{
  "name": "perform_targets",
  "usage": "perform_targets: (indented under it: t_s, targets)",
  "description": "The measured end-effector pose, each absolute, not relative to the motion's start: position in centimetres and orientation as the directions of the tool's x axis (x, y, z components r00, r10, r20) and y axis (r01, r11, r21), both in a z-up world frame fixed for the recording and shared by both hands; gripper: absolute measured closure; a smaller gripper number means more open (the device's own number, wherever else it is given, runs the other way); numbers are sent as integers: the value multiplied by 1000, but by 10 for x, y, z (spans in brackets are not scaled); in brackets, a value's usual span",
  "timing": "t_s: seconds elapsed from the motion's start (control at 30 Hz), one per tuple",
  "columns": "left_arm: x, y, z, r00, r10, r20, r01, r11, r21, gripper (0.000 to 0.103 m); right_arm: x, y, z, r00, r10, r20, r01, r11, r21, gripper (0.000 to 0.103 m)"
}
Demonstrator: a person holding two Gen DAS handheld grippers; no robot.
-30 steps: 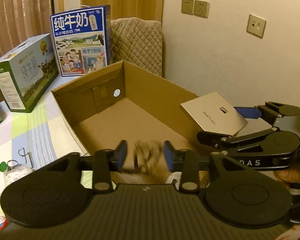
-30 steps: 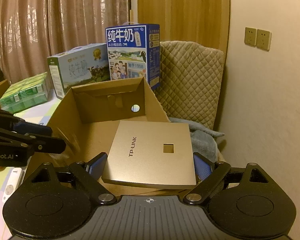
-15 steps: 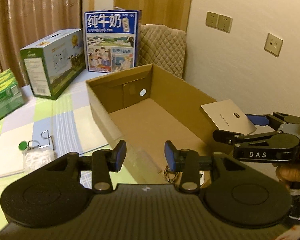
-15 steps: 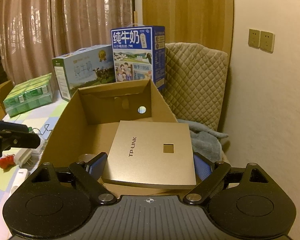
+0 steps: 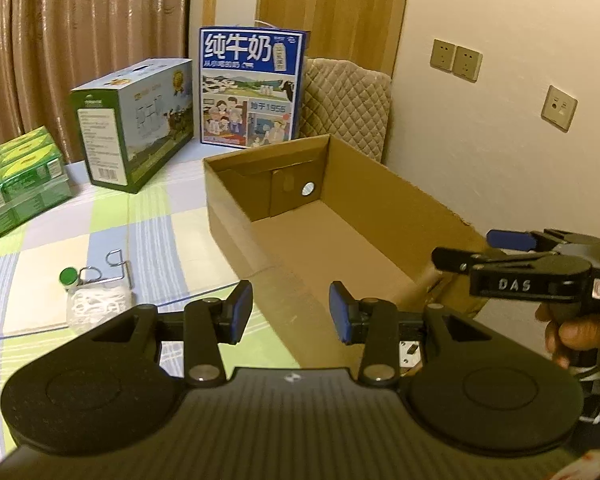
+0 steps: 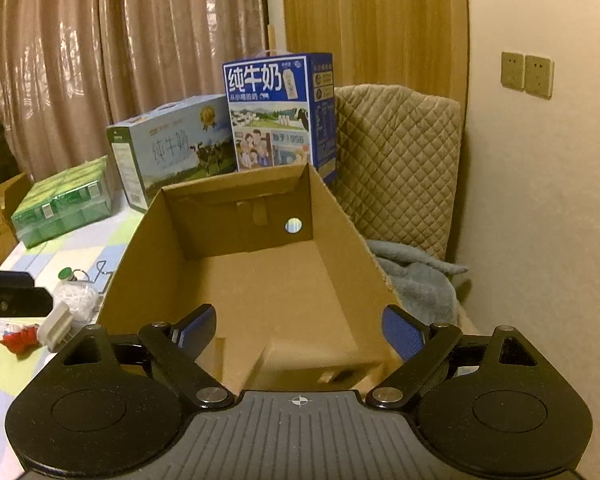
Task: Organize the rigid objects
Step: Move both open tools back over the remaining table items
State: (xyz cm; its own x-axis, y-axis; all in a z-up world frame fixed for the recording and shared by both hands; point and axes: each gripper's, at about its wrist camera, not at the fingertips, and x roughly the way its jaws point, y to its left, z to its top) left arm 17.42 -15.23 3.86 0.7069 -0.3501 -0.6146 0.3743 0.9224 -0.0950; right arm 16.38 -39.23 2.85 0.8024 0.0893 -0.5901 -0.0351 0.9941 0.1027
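Observation:
An open cardboard carton (image 5: 400, 200) lies on the checked tablecloth, and the part of its floor that I can see is bare. My left gripper (image 5: 290, 312) hovers over the carton's near left wall, jaws a little apart with nothing between them. My right gripper (image 6: 300, 320) stands wide open above the carton's near end, also with nothing between its fingers; in the left wrist view the right gripper (image 5: 476, 248) is at the right, held by a hand. Low between the right fingers lies a flat tan surface (image 6: 320, 364) with a dark mark; I cannot tell what it is.
Left of the carton lie a green-capped vial (image 5: 68, 276), a white mesh bundle (image 5: 96, 304), a wire clip (image 5: 116, 268), a white plug (image 6: 54, 326) and a red scrap (image 6: 18, 338). Behind stand a blue milk case (image 5: 252, 88), a green-white case (image 5: 136, 128) and a green pack (image 5: 12, 184). A quilted chair (image 6: 396, 160) stands right.
The gold TP-LINK box that sat between the right fingers is gone from them. My left gripper has drawn back out of the carton and swung left; the fluffy item and keyring are out of view.

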Motion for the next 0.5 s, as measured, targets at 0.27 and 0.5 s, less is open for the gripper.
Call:
perform_targets:
  t_s: [0.27, 0.5]
  targets:
    - [154, -122, 33, 714, -319, -623, 312, 942, -125, 67, 142, -384, 37, 807, 87, -584, -28, 994, 109, 16]
    - [130, -97, 32, 720, -288, -632, 269, 955, -128, 67, 114, -359, 48, 812, 122, -571, -55, 989, 134, 16]
